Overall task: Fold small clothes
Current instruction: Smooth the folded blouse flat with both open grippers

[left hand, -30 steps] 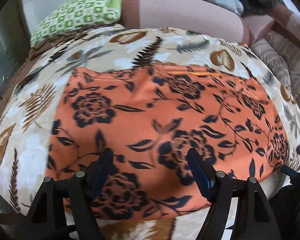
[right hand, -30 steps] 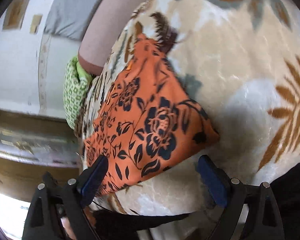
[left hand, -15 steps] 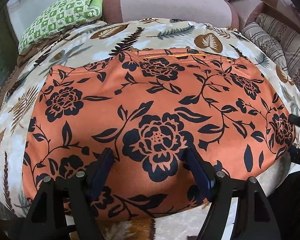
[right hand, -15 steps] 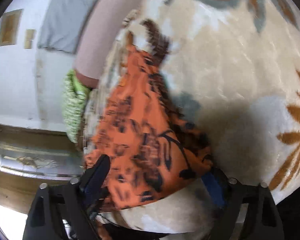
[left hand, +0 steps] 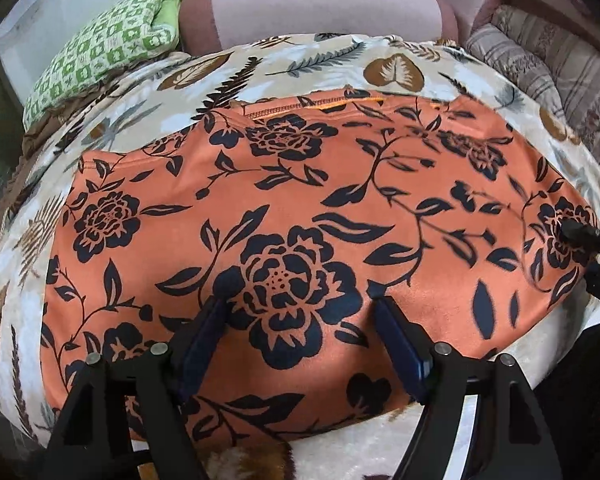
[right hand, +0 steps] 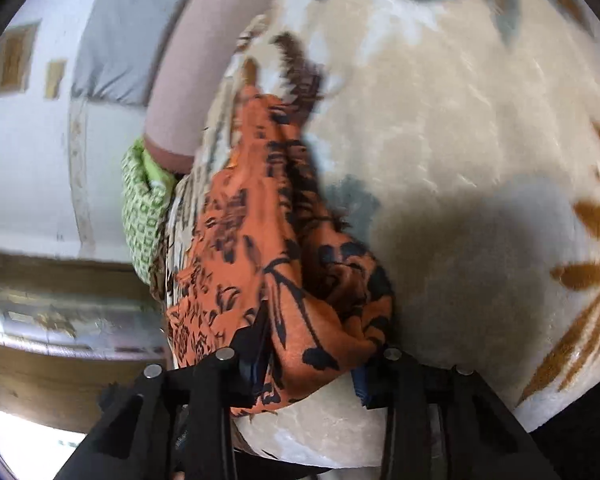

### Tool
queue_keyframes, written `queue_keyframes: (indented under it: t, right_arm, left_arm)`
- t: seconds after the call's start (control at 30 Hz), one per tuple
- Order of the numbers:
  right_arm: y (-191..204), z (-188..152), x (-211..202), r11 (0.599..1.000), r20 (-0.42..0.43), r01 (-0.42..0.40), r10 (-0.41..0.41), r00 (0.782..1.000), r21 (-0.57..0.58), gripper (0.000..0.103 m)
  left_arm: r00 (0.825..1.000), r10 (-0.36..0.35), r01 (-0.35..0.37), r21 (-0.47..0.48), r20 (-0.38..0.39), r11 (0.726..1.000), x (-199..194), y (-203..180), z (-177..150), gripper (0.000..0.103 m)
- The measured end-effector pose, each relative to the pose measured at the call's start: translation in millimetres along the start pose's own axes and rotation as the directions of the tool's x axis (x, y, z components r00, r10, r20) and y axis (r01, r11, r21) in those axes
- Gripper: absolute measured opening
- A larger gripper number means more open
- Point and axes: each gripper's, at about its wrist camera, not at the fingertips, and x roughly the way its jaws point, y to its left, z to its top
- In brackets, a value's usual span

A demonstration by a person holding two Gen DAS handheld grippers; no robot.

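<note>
I read no lettering anywhere: my left gripper (left hand: 300, 320) hangs wide apart over the orange floral garment (left hand: 300, 216) mid-frame on the leaf-print blanket (left hand: 396, 68), while my right gripper (right hand: 308, 360) is closing on its bunched corner.

Orange black-flowered cloth garment (left hand: 300, 216): smooth, matt knit. Cream leaf-print blanket (right hand: 460, 160): plush, slight sheen. Green checked cloth pillow (left hand: 104, 44): matt. Black plastic gripper fingers (left hand: 404, 344): matt.

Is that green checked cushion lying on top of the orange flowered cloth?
No. The green checked cushion lies apart at the far left, while the orange flowered cloth is spread on the leaf-patterned blanket.
</note>
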Motion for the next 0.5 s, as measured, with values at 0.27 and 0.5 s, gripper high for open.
queue_keyframes:
  t: [0.27, 0.5]
  right_arm:
    - [-8, -5, 4, 0.993, 0.033, 0.113, -0.113, 0.993, 0.028, 0.014]
    - [-11, -3, 0, 0.997, 0.029, 0.055, -0.057, 0.998, 0.062, 0.021]
  left_arm:
    - [1.0, 0.005, -0.005, 0.011, -0.01, 1.0, 6, 0, -1, 0.078]
    - [1.0, 0.007, -0.006, 0.01, -0.013, 1.0, 6, 0, -1, 0.079]
